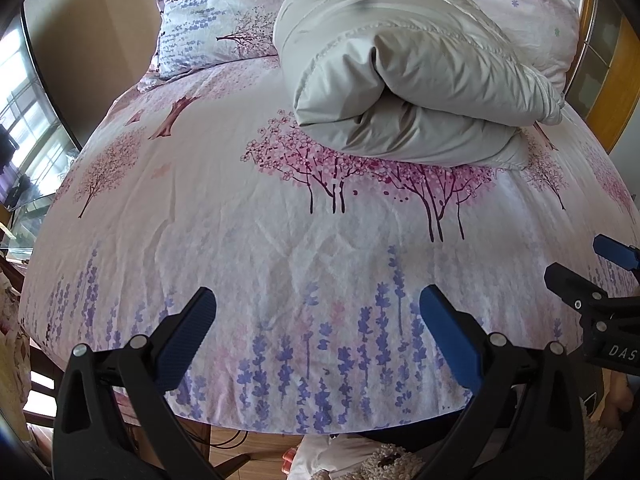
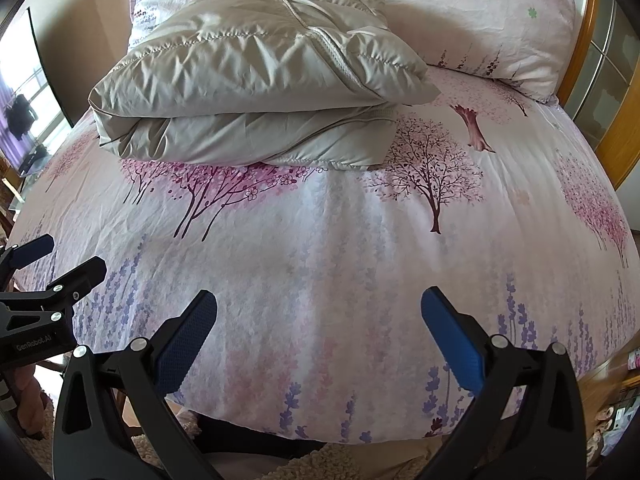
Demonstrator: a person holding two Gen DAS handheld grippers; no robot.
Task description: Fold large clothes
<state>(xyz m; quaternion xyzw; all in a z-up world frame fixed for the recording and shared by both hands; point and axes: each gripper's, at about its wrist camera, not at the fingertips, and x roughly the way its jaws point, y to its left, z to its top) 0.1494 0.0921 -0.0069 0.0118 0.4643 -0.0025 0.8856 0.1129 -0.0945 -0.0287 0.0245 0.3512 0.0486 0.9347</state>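
Observation:
A pale grey puffer jacket (image 1: 404,80) lies folded into a thick bundle on the bed, far ahead of both grippers; the right wrist view shows the jacket (image 2: 256,92) at upper left. My left gripper (image 1: 318,304) hangs open over the near edge of the bed with nothing between its blue pads. My right gripper (image 2: 319,306) is open too, empty, also above the near edge. The right gripper (image 1: 592,268) shows at the right rim of the left wrist view. In the right wrist view the left gripper (image 2: 60,256) appears at the left rim.
The bed sheet (image 1: 280,220) is pink and white with printed trees and lavender. Matching pillows (image 2: 480,28) rest at the head, by a wooden headboard (image 2: 624,100). A dark screen (image 1: 52,72) and a window stand to the left. Fluffy rug and floor lie below the bed edge.

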